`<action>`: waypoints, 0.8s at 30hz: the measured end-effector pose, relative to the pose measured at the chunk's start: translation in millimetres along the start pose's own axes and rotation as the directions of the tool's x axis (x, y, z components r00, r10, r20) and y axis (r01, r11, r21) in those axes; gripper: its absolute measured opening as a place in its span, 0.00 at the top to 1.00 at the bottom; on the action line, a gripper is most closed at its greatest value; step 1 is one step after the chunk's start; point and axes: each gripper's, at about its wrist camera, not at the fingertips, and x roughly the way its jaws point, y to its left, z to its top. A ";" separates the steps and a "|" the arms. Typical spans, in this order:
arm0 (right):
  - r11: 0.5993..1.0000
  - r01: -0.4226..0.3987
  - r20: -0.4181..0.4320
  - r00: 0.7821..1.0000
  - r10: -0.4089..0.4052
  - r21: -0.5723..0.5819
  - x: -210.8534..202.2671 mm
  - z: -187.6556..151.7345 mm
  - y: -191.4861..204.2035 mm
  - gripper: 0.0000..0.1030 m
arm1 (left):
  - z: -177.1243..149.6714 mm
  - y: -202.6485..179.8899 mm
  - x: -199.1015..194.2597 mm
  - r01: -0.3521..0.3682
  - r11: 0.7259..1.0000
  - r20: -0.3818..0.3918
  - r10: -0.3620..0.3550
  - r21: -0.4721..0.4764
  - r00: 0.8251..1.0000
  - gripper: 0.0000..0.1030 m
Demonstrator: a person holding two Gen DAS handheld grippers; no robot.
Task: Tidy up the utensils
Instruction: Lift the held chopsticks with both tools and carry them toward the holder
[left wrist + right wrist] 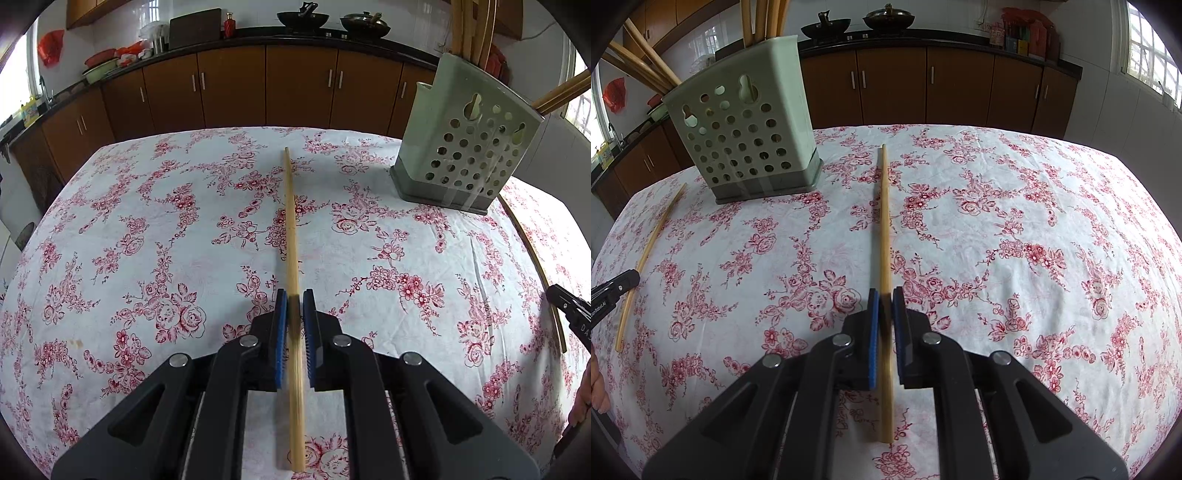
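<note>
My left gripper (294, 301) is shut on a wooden chopstick (290, 229) that points forward over the flowered tablecloth. My right gripper (885, 299) is shut on another wooden chopstick (885, 221), also pointing forward. A pale green perforated utensil holder (467, 147) stands at the right of the left wrist view, with several chopsticks in it. It also shows at the upper left of the right wrist view (746, 129). The left gripper's tip (617, 286) appears at the left edge of the right wrist view, over the chopstick it holds (652, 243).
The table (1034, 221) is covered with a white cloth with red flowers. Brown kitchen cabinets (258, 85) and a counter with woks run behind it. The right gripper's tip (570, 310) shows at the right edge of the left wrist view.
</note>
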 end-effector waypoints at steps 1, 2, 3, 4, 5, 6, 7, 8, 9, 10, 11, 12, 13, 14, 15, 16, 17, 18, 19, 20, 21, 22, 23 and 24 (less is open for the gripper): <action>1.000 0.000 0.000 1.000 0.000 0.000 -0.1 0.0 -0.1 0.91 | 0.0 -0.1 0.0 0.000 1.000 0.000 0.000 0.000 1.000 0.90; 1.000 0.000 0.000 1.000 0.000 0.000 -0.1 0.0 -0.2 0.91 | -0.1 0.0 0.0 0.000 1.000 0.000 0.000 0.000 1.000 0.90; 1.000 0.000 0.000 1.000 0.000 0.000 -0.2 0.0 -0.2 0.91 | 0.0 0.2 -0.1 0.000 1.000 0.000 0.000 0.000 1.000 0.90; 1.000 -0.001 0.000 1.000 0.001 0.000 -0.2 0.0 -0.2 0.90 | 0.0 0.3 -0.2 0.000 1.000 0.000 0.000 0.000 1.000 0.90; 1.000 -0.001 0.000 1.000 0.001 0.002 -0.3 0.0 -0.6 0.90 | -0.1 0.5 -0.2 0.000 1.000 0.000 0.000 0.000 1.000 0.90; 1.000 -0.001 0.000 1.000 0.001 0.002 -0.3 0.0 -0.1 0.90 | -0.1 0.6 -0.4 0.000 1.000 0.000 0.000 0.000 1.000 0.90; 1.000 0.000 0.000 1.000 0.000 0.002 -0.3 0.1 0.1 0.90 | -0.1 0.9 -0.5 0.000 1.000 0.000 0.000 0.000 1.000 0.90; 1.000 0.000 0.000 1.000 0.000 0.003 -0.1 0.2 0.4 0.90 | -0.1 0.9 -0.6 0.000 1.000 0.000 0.000 -0.001 1.000 0.90; 1.000 -0.001 0.001 1.000 0.001 0.002 -0.2 0.1 0.2 0.90 | -0.1 1.0 -0.7 0.000 1.000 0.000 0.000 -0.001 1.000 0.90; 1.000 -0.001 0.001 1.000 0.001 0.002 -0.1 0.1 0.0 0.90 | -0.1 1.0 -0.8 0.000 1.000 0.000 0.000 -0.001 1.000 0.90; 1.000 -0.001 0.001 1.000 0.001 0.002 -0.1 0.1 0.1 0.90 | -0.2 1.0 -0.9 0.001 1.000 0.000 -0.001 -0.001 1.000 0.90; 1.000 -0.002 0.001 1.000 0.002 0.002 -0.1 0.1 0.0 0.90 | 0.5 0.0 0.3 0.001 1.000 -0.001 -0.001 -0.001 1.000 0.90; 1.000 -0.002 0.001 1.000 0.002 0.002 0.0 0.0 0.1 0.90 | 0.5 -0.4 0.3 0.002 1.000 -0.001 -0.002 -0.002 1.000 0.90; 1.000 -0.002 0.001 1.000 0.002 0.002 0.0 0.1 0.0 0.90 | 0.6 -1.0 0.6 0.003 1.000 -0.001 -0.003 -0.002 1.000 0.90; 1.000 -0.001 0.001 1.000 0.001 0.001 0.0 0.0 0.0 0.90 | 0.6 -1.0 0.6 0.003 1.000 -0.001 -0.003 -0.003 1.000 0.90; 1.000 -0.001 0.001 1.000 0.001 0.001 0.0 0.0 0.0 0.90 | 0.6 -1.6 0.6 0.004 1.000 -0.001 -0.004 -0.003 1.000 0.90; 1.000 -0.001 0.001 1.000 0.001 0.002 0.1 0.0 -0.1 0.90 | 0.5 -1.1 0.5 0.003 1.000 -0.001 -0.003 -0.003 1.000 0.90; 1.000 -0.001 0.001 1.000 0.001 0.002 0.1 -0.1 -0.2 0.90 | 0.6 -1.2 0.5 0.004 1.000 -0.001 -0.004 -0.004 1.000 0.90; 1.000 -0.001 0.001 1.000 0.001 0.002 0.1 -0.1 -0.4 0.90 | 0.8 -0.2 0.4 0.005 1.000 -0.001 -0.005 -0.004 1.000 0.90; 1.000 -0.001 0.001 1.000 0.001 0.001 0.2 -0.1 -0.5 0.90 | 0.8 -0.2 0.4 0.005 1.000 -0.001 -0.005 -0.004 1.000 0.90; 1.000 -0.001 0.001 1.000 0.001 0.001 0.2 -0.1 -0.6 0.90 | 0.8 -0.5 0.4 0.005 1.000 -0.001 -0.005 -0.004 1.000 0.90; 1.000 -0.002 0.001 1.000 0.002 0.001 0.1 -0.2 -0.6 0.90 | 0.8 -0.3 0.3 0.005 1.000 -0.001 -0.005 -0.004 1.000 0.90; 1.000 -0.001 0.001 1.000 0.001 0.001 0.2 -0.1 -0.8 0.90 | 0.9 -0.6 0.3 0.005 1.000 -0.001 -0.005 -0.004 1.000 0.90; 1.000 -0.002 0.001 1.000 0.002 0.001 0.2 -0.2 -0.6 0.90 | 0.8 -0.5 0.3 0.005 1.000 -0.001 -0.005 -0.004 1.000 0.90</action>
